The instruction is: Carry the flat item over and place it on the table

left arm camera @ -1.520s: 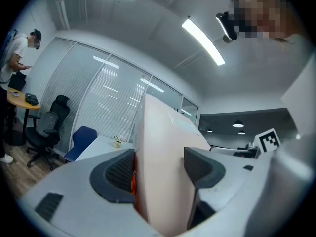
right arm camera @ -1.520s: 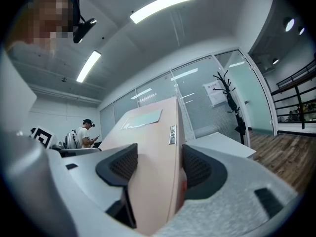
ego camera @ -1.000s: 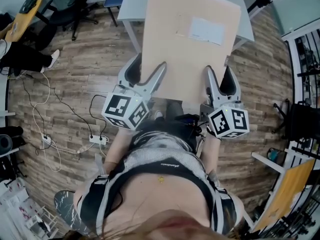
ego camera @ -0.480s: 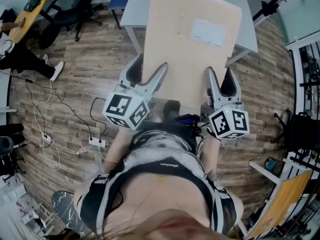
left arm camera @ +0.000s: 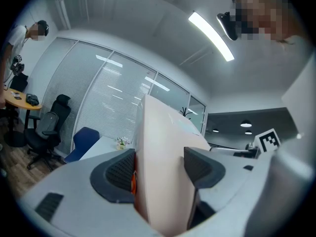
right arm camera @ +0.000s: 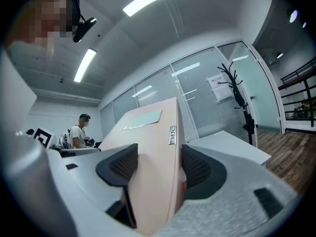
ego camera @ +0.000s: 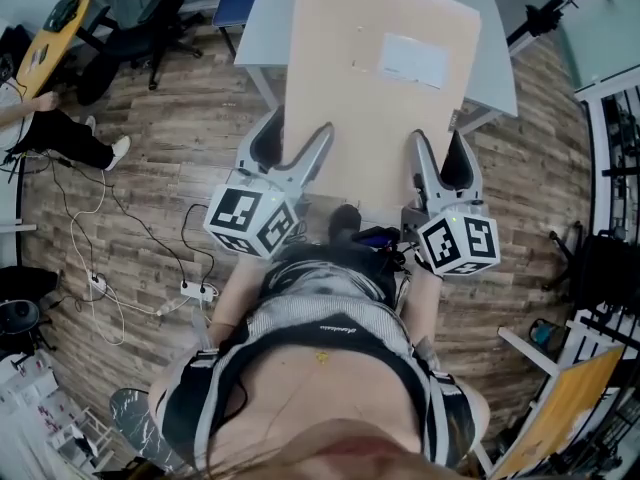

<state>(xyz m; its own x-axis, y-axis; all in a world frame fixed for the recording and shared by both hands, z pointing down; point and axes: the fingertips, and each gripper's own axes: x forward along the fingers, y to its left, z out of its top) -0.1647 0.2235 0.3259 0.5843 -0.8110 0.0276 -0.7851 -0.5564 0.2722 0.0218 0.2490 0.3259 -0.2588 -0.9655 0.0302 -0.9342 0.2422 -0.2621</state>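
Straight ahead of both grippers, the flat item (ego camera: pixel 385 88) stretches away from the person, long axis running near to far. The left gripper (ego camera: pixel 298 138) bites the near-left corner and the right gripper (ego camera: pixel 438 143) the near-right, so neither is closer. It's an even two-handed carry. Both gripper views show the pads pressed against opposite faces of the panel (left arm camera: pixel 163 147) (right arm camera: pixel 153 147), clamped firmly on it.

The far part of the item already hangs over the pale table (ego camera: pixel 262 13), while the near end and both grippers are out over the wooden floor (ego camera: pixel 170 158). A white label (ego camera: pixel 415 60) faces up on the far right of the panel.

Table surface shows on both sides of the item. What lies under it is hidden. Judging from this, a push forward and a level lowering looks the likely call, watching the table's near edge under the grippers.
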